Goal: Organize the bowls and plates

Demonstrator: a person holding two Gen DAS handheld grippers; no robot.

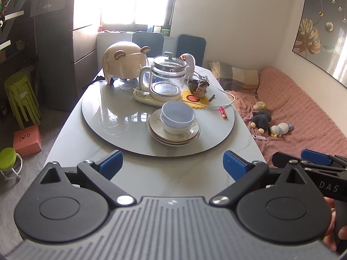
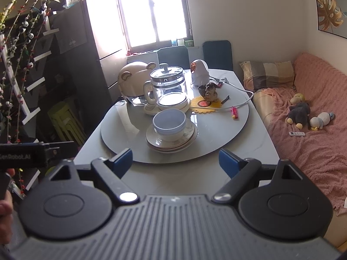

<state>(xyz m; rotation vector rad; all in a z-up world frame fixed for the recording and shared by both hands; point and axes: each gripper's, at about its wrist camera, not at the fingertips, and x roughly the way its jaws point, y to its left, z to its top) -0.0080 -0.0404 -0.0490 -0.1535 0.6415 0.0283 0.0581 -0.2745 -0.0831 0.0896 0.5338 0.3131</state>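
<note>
Left wrist view: both grippers gape empty — pale-blue bowls (image 1: 177,117), perhaps two, nested on stacked plates (image 1: 173,133).

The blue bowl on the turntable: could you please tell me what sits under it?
Under the blue bowl sits a white bowl, then stacked plates. Their centres are covered.
</note>
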